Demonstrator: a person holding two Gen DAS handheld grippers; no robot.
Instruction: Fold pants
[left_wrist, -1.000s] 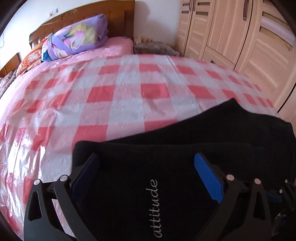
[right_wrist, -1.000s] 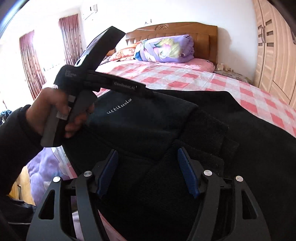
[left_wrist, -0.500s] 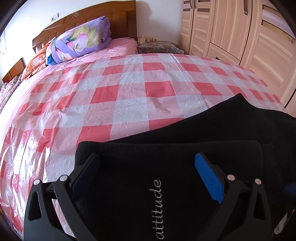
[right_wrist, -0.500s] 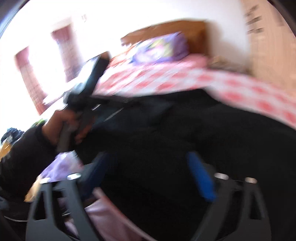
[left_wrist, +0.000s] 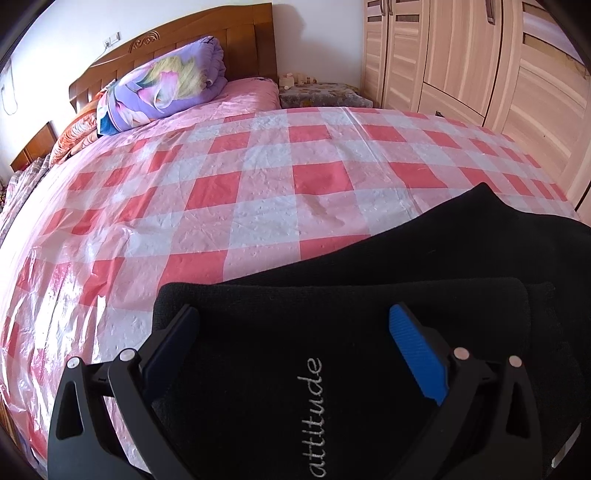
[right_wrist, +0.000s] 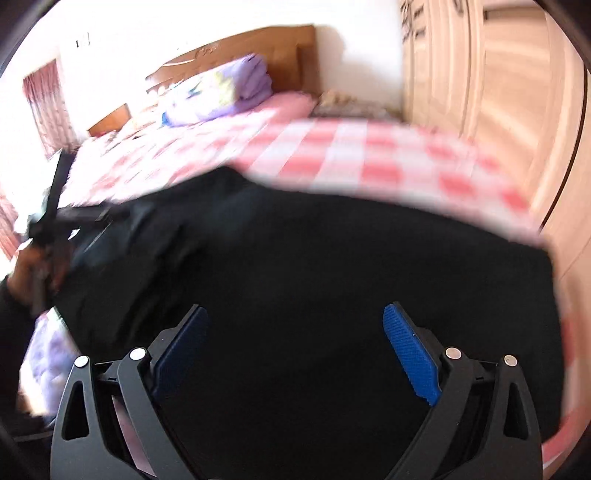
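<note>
Black pants (left_wrist: 332, 332) lie on the near part of the bed, with a folded layer on top that bears the stitched word "attitude" (left_wrist: 316, 413). My left gripper (left_wrist: 291, 310) hovers over that folded part with its jaws wide apart, and the fabric lies flat beneath them. The right wrist view is blurred. In it my right gripper (right_wrist: 295, 309) stands open above a broad stretch of the pants (right_wrist: 332, 258), with nothing pinched. The left gripper (right_wrist: 55, 218) and the hand (right_wrist: 26, 273) that holds it show at the far left.
A pink and red checked plastic sheet (left_wrist: 258, 184) covers the bed. A rolled purple quilt (left_wrist: 166, 88) lies against the wooden headboard (left_wrist: 192, 48). A wooden wardrobe (left_wrist: 480, 55) lines the right side, and a small nightstand (left_wrist: 317, 92) stands in the corner.
My right gripper's jaws have spread wider and its view has swung right along the pants, leaving the left gripper at the frame's edge. The left gripper has stayed over the folded part.
</note>
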